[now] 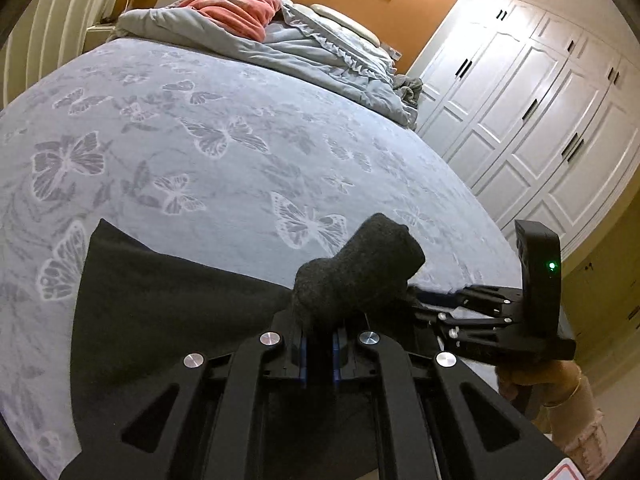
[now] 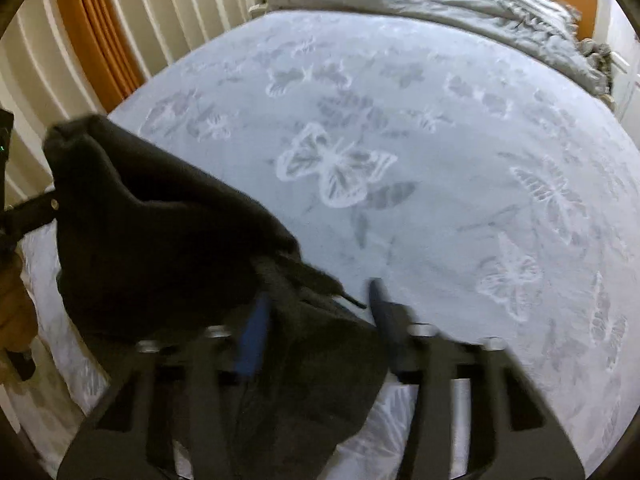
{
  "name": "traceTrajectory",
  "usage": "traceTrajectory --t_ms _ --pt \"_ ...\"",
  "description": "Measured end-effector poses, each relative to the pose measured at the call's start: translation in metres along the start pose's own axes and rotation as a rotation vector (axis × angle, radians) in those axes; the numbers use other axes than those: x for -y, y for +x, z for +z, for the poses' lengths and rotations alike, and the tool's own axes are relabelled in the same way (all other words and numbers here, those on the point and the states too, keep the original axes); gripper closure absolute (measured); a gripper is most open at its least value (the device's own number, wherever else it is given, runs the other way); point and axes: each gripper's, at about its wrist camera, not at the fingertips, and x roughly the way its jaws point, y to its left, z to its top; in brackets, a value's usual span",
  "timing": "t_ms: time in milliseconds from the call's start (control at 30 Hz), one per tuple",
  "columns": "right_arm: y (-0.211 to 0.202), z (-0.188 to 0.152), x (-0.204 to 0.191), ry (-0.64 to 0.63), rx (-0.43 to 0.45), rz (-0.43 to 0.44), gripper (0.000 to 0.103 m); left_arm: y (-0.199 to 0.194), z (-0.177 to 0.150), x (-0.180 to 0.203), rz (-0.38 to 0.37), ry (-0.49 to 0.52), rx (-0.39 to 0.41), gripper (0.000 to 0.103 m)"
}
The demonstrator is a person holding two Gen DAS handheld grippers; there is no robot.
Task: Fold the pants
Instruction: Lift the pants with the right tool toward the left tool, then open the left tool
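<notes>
Dark charcoal pants (image 1: pixel 168 304) lie at the near edge of a bed with a blue butterfly sheet (image 1: pixel 224 152). My left gripper (image 1: pixel 320 344) is shut on a bunched fold of the pants, which sticks up between its fingers. My right gripper (image 2: pixel 316 312) is open, its fingers wide apart with pants cloth (image 2: pixel 160 232) draped between and over them; the view is blurred. The right gripper also shows in the left wrist view (image 1: pixel 472 308), just right of the left one.
A rumpled grey duvet (image 1: pixel 320 44) and a pink blanket (image 1: pixel 236 12) lie at the head of the bed. White wardrobe doors (image 1: pixel 528 112) stand to the right. Striped curtains (image 2: pixel 80 32) hang on the left.
</notes>
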Motion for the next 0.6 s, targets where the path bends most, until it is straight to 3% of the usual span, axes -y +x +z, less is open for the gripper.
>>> traceTrajectory --t_ms 133,200,367,533,600 --pt "-0.024 -0.002 -0.029 -0.057 0.034 -0.011 0.097 -0.002 -0.001 -0.001 0.026 0.021 0.009 0.097" --pt "-0.032 -0.006 -0.042 -0.069 0.041 0.054 0.098 -0.002 0.001 -0.002 0.013 0.007 0.006 0.097" --pt "-0.016 -0.029 -0.076 -0.062 -0.042 0.204 0.098 -0.004 -0.002 0.004 -0.013 0.029 0.013 0.097" --pt "0.028 -0.022 -0.079 0.094 -0.053 0.374 0.098 0.001 -0.013 0.019 -0.078 0.066 -0.021 0.097" --pt "0.041 -0.02 -0.068 0.164 -0.053 0.376 0.094 0.005 -0.018 0.02 -0.086 0.068 -0.036 0.097"
